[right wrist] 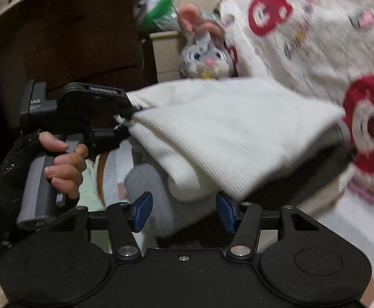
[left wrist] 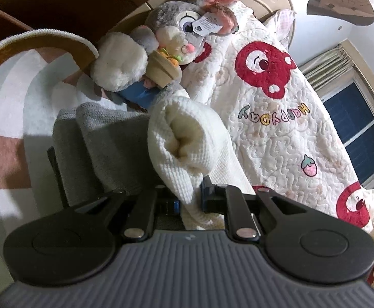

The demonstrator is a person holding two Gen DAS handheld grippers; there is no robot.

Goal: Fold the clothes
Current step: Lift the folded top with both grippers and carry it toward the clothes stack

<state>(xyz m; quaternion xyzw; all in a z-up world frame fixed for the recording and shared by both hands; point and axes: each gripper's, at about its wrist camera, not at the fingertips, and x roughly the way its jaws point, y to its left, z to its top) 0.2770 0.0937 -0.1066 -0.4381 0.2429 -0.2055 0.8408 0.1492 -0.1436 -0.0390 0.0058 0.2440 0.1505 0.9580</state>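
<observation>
While left tongs (left wrist: 190, 197) pinch it, white knit (right wrist: 228, 133) overhangs right tongs (right wrist: 184, 211).

You are working in a bedroom under indoor light. A cream quilt (left wrist: 284, 118) printed with red bears covers the bed, and a grey plush rabbit (left wrist: 184, 28) sits at its head. A window (left wrist: 358, 131) with pale curtains shows dark sky. Dark wooden furniture (right wrist: 84, 38) stands beside the bed, and a striped rug (left wrist: 12, 118) lies on the floor.

We count one white waffle-knit garment (left wrist: 187, 138), one grey knit garment (left wrist: 102, 148) and one plush rabbit (left wrist: 187, 23). We see two grippers, left (left wrist: 190, 200) and right (right wrist: 184, 210).
</observation>
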